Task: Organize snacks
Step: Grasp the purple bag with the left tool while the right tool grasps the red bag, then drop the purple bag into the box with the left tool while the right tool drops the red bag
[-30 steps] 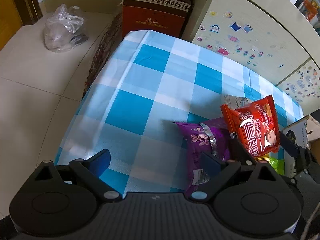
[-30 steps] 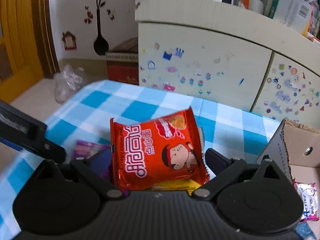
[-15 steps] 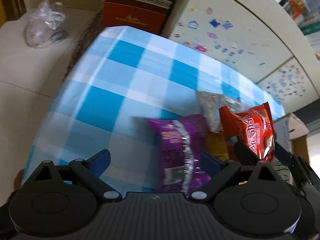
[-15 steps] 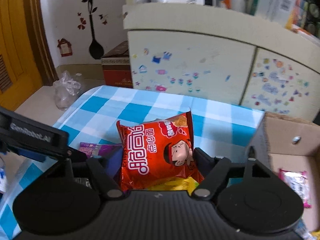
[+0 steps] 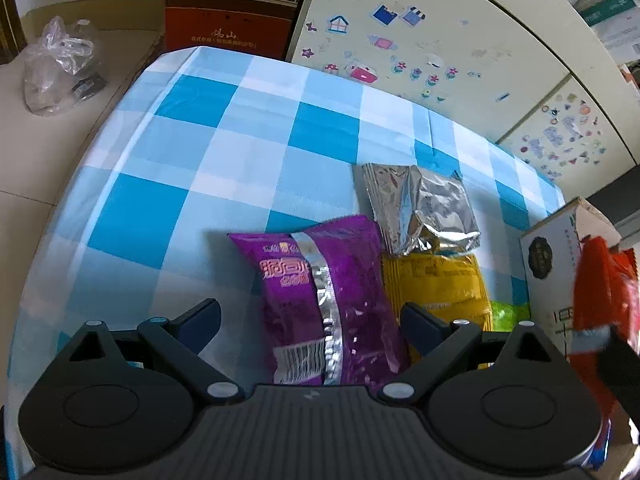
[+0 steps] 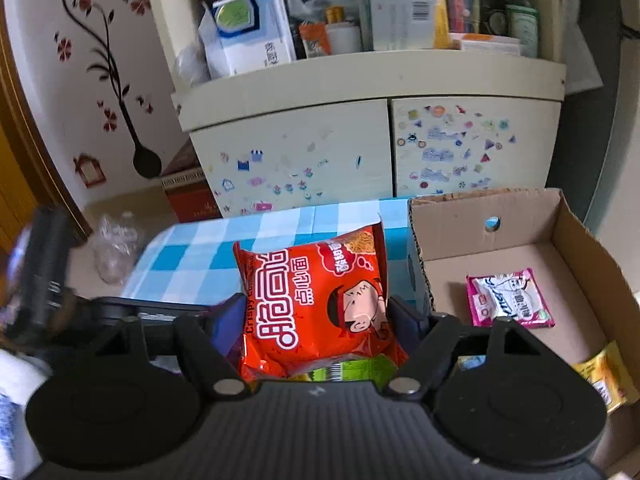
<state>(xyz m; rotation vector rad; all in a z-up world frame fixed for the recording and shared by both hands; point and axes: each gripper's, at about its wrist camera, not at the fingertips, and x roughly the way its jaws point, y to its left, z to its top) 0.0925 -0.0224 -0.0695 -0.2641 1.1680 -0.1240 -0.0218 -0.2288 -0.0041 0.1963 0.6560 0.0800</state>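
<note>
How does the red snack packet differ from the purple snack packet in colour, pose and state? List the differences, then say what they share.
1. The red snack packet shows a cartoon face; the purple snack packet shows a silver seam and a barcode.
2. The red packet is lifted and upright, clamped in the right gripper; the purple packet lies flat on the checked tablecloth, between the open left gripper.
Both are sealed pillow packets bearing similar lettering.

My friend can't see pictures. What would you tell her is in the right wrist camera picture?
The right gripper holds a red snack packet upright above a blue checked table. Just right of it sits an open cardboard box with a pink packet lying inside.
</note>
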